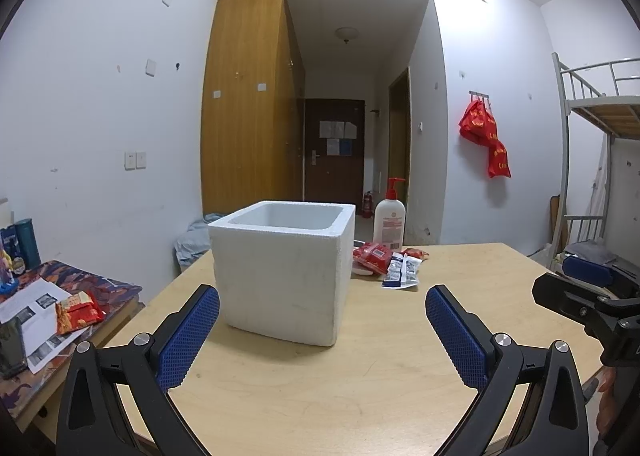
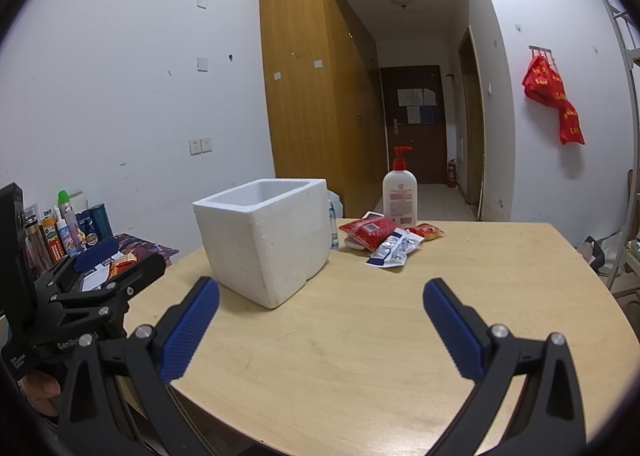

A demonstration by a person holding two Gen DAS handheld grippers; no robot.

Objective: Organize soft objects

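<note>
Soft packets (image 2: 380, 236) lay heaped at the bench's (image 2: 360, 336) far side, beside the white foam box (image 2: 266, 242) and before a pump bottle (image 2: 399, 192). Left gripper (image 1: 322, 320) and right gripper (image 2: 321, 314) hovered empty, fingers spread wide.

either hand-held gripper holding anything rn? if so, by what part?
Nothing held. Left hand-held gripper and right hand-held gripper are both open and empty above the table, short of the foam box.
</note>
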